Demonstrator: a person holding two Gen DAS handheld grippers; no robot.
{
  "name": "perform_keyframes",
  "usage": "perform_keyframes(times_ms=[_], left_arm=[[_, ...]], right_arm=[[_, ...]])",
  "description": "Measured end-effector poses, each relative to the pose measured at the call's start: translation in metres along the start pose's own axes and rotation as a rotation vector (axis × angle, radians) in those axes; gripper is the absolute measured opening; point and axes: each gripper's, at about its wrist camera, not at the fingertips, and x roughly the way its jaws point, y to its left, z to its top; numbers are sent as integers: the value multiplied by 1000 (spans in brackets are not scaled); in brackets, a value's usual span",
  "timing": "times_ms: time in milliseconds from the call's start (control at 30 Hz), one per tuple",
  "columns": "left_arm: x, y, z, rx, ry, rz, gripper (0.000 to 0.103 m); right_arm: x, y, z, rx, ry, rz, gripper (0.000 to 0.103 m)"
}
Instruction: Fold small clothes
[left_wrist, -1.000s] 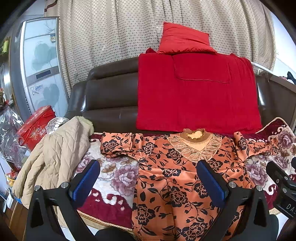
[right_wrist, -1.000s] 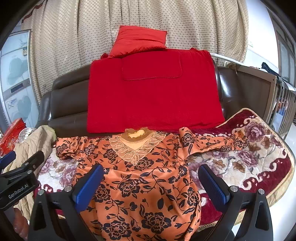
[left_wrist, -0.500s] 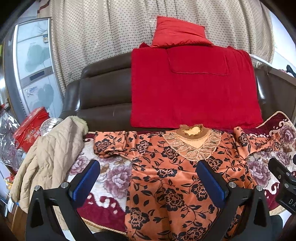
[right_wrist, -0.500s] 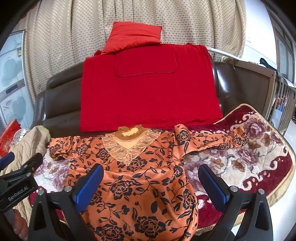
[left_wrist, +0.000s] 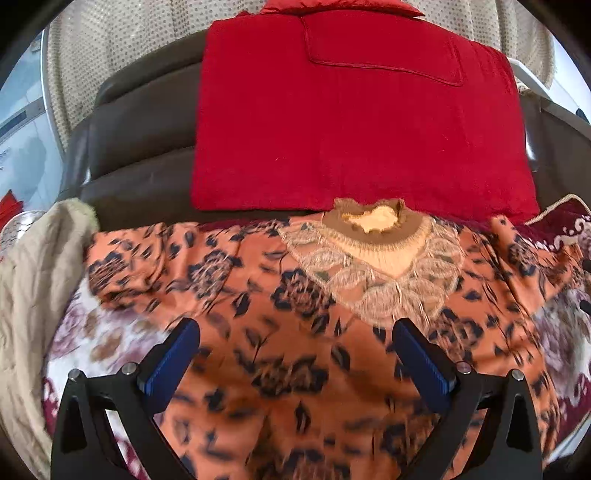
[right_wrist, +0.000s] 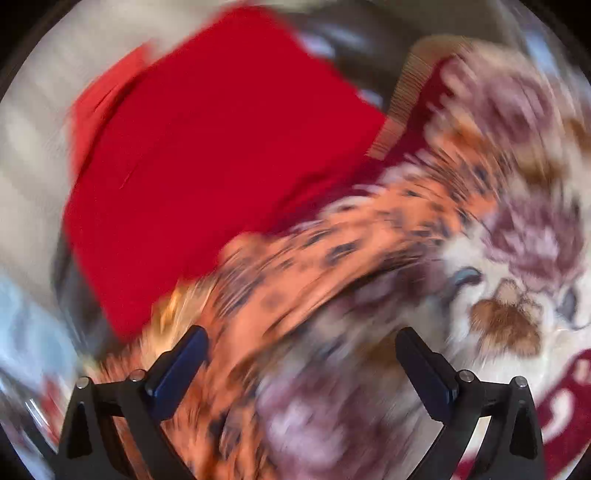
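Observation:
An orange blouse with black flowers lies spread flat on the sofa seat, lace collar toward the backrest, sleeves out to both sides. My left gripper is open and empty, low over the blouse's chest. My right gripper is open and empty, tilted, over the blouse's right sleeve. The right wrist view is heavily blurred by motion.
A floral maroon blanket covers the seat of a dark leather sofa. A red blanket hangs over the backrest. A beige quilted jacket lies at the left end of the seat.
Both grippers have moved forward and down toward the blouse. The right gripper has swung right and rolled, now over the right sleeve. Both stay open.

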Motion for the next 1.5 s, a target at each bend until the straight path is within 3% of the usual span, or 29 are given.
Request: perform_keyframes(times_ms=[67, 200, 333, 367, 400, 433, 533, 567, 633, 833, 967, 1033, 1167, 1233, 1267, 1300, 1333, 1367, 1400, 1500], left_arm=[[15, -1, 7, -4, -4, -5, 103], [33, 1, 9, -31, -33, -27, 103], [46, 1, 7, -14, -48, 3, 103], [49, 2, 8, -15, -46, 9, 103], [51, 3, 8, -18, -48, 14, 103], [52, 6, 9, -25, -55, 25, 103], [50, 19, 14, -64, -84, 49, 103], [47, 27, 17, -85, -97, 67, 103], [41, 40, 21, -118, -113, 100, 103], [22, 99, 28, -221, -161, 227, 103], [14, 151, 23, -321, -165, 281, 103], [12, 177, 15, -389, -162, 296, 103], [10, 210, 1, -490, -175, 241, 103], [12, 223, -2, -517, -158, 247, 103], [14, 227, -2, -522, -149, 252, 103], [14, 232, -3, -525, -137, 259, 103], [16, 239, -5, -533, -121, 273, 103], [17, 243, -7, -539, -117, 281, 103], [17, 248, -9, -546, -114, 292, 103], [18, 261, -15, -567, -95, 325, 103]], right_arm=[[17, -43, 26, 194, -31, 22, 89], [31, -88, 65, 402, -108, -27, 80], [43, -97, 94, 456, -159, -27, 76], [47, -94, 102, 450, -158, -38, 64], [52, -90, 110, 445, -151, -49, 33], [58, -87, 118, 444, -130, -54, 23], [54, -64, 126, 396, -148, -72, 15], [45, -42, 131, 327, -173, -72, 14], [33, -3, 126, 234, -193, -63, 13], [14, 174, 115, -72, -131, 161, 13], [31, 303, 79, -225, -7, 293, 13], [47, 345, 57, -284, 43, 318, 13], [94, 423, -4, -357, 209, 358, 17], [128, 423, -49, -391, 295, 363, 22], [139, 439, -67, -425, 380, 353, 37], [146, 445, -78, -450, 443, 340, 58], [151, 443, -90, -459, 487, 356, 66], [147, 443, -93, -458, 500, 383, 70], [146, 413, -104, -460, 493, 404, 70], [117, 391, -84, -444, 483, 519, 84]])
